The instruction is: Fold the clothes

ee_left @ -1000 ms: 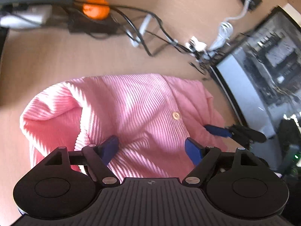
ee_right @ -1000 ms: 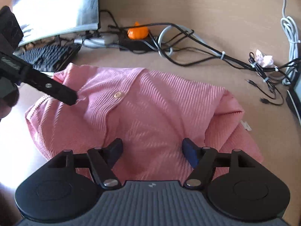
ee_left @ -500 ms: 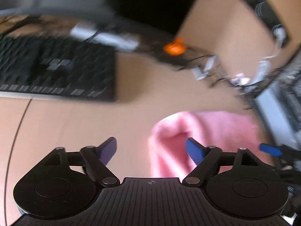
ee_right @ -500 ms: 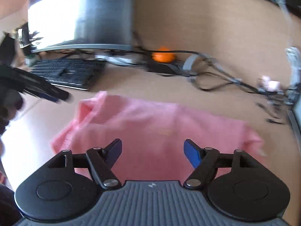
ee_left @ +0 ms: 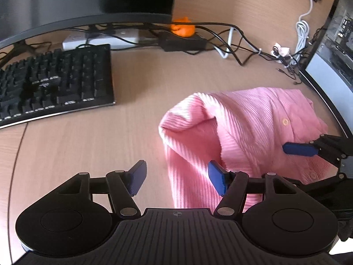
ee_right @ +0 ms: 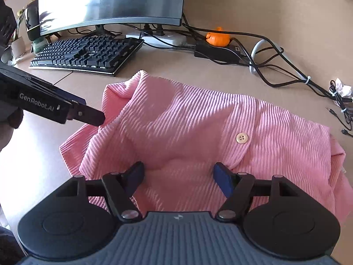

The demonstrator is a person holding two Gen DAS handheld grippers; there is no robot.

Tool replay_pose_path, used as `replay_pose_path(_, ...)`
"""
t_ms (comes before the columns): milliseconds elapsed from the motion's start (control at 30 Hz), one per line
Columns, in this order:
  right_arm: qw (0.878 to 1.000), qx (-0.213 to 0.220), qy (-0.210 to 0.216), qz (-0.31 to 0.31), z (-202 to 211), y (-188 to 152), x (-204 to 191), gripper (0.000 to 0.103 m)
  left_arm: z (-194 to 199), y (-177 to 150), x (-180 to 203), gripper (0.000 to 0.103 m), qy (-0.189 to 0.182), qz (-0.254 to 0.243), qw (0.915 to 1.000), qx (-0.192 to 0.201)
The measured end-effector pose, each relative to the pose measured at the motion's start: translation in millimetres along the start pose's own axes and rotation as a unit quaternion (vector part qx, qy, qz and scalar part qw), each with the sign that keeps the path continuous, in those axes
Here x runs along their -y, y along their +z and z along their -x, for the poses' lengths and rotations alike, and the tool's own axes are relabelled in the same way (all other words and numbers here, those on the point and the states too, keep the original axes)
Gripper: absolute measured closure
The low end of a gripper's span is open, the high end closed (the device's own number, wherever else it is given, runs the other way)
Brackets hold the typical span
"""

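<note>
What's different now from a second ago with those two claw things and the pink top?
The left gripper has swung from above the middle of the pink ribbed button-up garment out to its edge; its jaws have just been closing, one pad over cloth, one over bare desk, gripping nothing. The right gripper slid sideways across the garment, jaws open. The garment, black keyboard and orange object stayed put.

A black keyboard (ee_right: 88, 54) lies on the wooden desk (ee_right: 253, 6), just in front of a curved monitor (ee_right: 110, 0). To the keyboard's right: a white power strip (ee_right: 163, 38), then a black box (ee_right: 215, 52) bearing an orange object (ee_right: 217, 38). Tangled black cables (ee_right: 286, 66) trail further right. A second screen (ee_left: 331, 50) stands well apart from the keyboard, at far right.
</note>
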State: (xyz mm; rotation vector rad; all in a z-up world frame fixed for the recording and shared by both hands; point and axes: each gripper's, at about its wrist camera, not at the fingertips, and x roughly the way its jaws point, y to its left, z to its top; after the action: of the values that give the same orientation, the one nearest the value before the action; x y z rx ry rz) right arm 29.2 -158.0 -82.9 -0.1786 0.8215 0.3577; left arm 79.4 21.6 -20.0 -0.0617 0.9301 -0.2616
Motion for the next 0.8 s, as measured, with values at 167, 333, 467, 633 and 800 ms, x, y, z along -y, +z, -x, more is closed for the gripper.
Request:
replay_pose_path(167, 1.000, 0.005, -0.017, 0.014, 18.2, -3.1, -9.3, 0.033, -8.0, -3.4, -5.2, 0.035, -0.031, 0.016, 0.9993, -0.012)
replay_pose_path(333, 0.999, 0.015, -0.019, 0.029, 40.9, -8.8, -17.4, 0.033, -10.8, -3.7, -5.7, 0.035, -0.076, 0.046, 0.9960, -0.014)
replay_pose_path(467, 0.999, 0.022, -0.016, 0.039, 50.3, -11.3, -25.0, 0.033, -15.9, -0.6, -3.2, 0.041, -0.114, 0.087, 0.9890, -0.037)
replay_pose_path(633, 0.996, 0.030, 0.031, 0.073, 55.8, -13.8, -45.8, 0.025, -17.2, 3.5, 0.4, 0.042, -0.156, 0.140, 0.9744, -0.081)
replay_pose_path(800, 0.992, 0.032, 0.015, 0.122, 36.1, -17.1, -69.8, 0.019, -15.8, 5.6, 2.4, 0.042, -0.181, 0.181, 0.9602, -0.113)
